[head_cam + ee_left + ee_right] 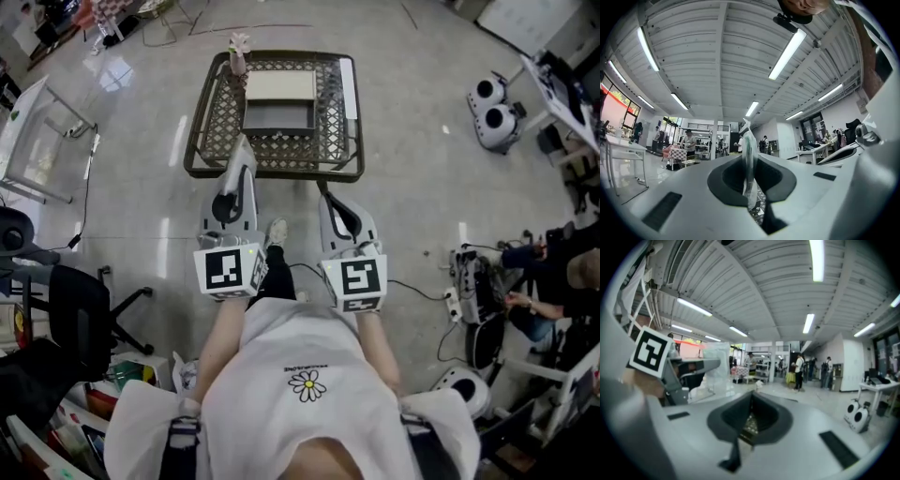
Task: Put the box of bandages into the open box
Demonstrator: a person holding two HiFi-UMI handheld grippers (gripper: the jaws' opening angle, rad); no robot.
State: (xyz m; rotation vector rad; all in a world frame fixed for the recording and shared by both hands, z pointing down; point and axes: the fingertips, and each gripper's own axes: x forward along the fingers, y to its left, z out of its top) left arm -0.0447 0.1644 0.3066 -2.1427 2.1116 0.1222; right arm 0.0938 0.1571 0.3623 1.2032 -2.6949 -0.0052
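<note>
At the far left a black office chair [80, 309] stands on the pale, glossy floor. Next to it, a person in a white shirt with a daisy print [307, 384] stands facing a low table, a gripper in each hand. The left gripper [750, 180], with its marker cube [228, 270] nearest the body, has its jaws pressed together on a thin clear plastic packet [748, 140], which stands upright on edge and rises above the jaw tips. Whether this packet is the box of bandages cannot be told. Ahead of both grippers is the dark lattice-topped table [211, 122]. A small pinkish object [238, 52] stands at its far left corner. The open box [278, 117] sits at its middle with its cream lid [279, 86] folded back behind it, well apart from the packet. To the right, the right gripper [750, 420] has its jaws drawn nearly together with nothing gripped, and a sliver of lattice shows through the gap. Further right, a white machine with two dark round eyes [494, 112] rests on the floor.
</note>
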